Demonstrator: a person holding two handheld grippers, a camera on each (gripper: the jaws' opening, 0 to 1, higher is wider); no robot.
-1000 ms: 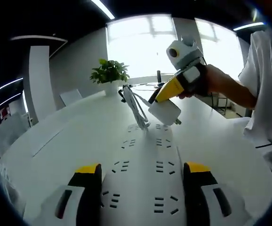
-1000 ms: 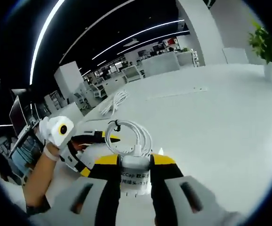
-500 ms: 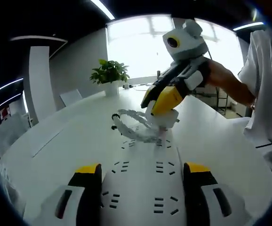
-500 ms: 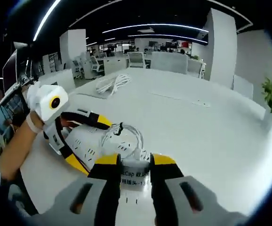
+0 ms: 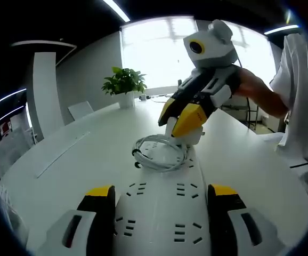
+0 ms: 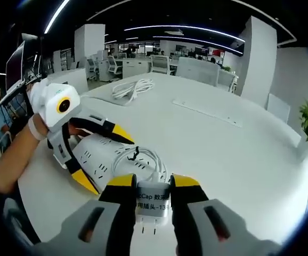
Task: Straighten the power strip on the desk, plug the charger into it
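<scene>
A white power strip [image 5: 159, 213] lies on the white desk [image 5: 63, 160] and runs away from me between the jaws of my left gripper [image 5: 160, 191], which is shut on its sides. The strip [image 6: 98, 157] and left gripper [image 6: 103, 162] also appear in the right gripper view. My right gripper [image 6: 153, 181] is shut on a white charger [image 6: 153, 205] with a printed label. The charger [image 5: 188, 133] sits in the right gripper [image 5: 180, 120] over the strip's far end; I cannot tell whether its prongs are in a socket. Its coiled cable [image 5: 159, 152] rests on the strip.
A potted plant [image 5: 123, 82] stands at the desk's far end. A loose white cable bundle [image 6: 132, 88] lies further along the desk, near a long flat cover plate [image 6: 207, 112]. A person's sleeve [image 5: 298, 96] is at the right. Office desks and chairs stand behind.
The right gripper has brought the charger down over the strip's far end. The cable coil, first hanging upright, now lies flat on the strip. The left gripper has stayed put.
</scene>
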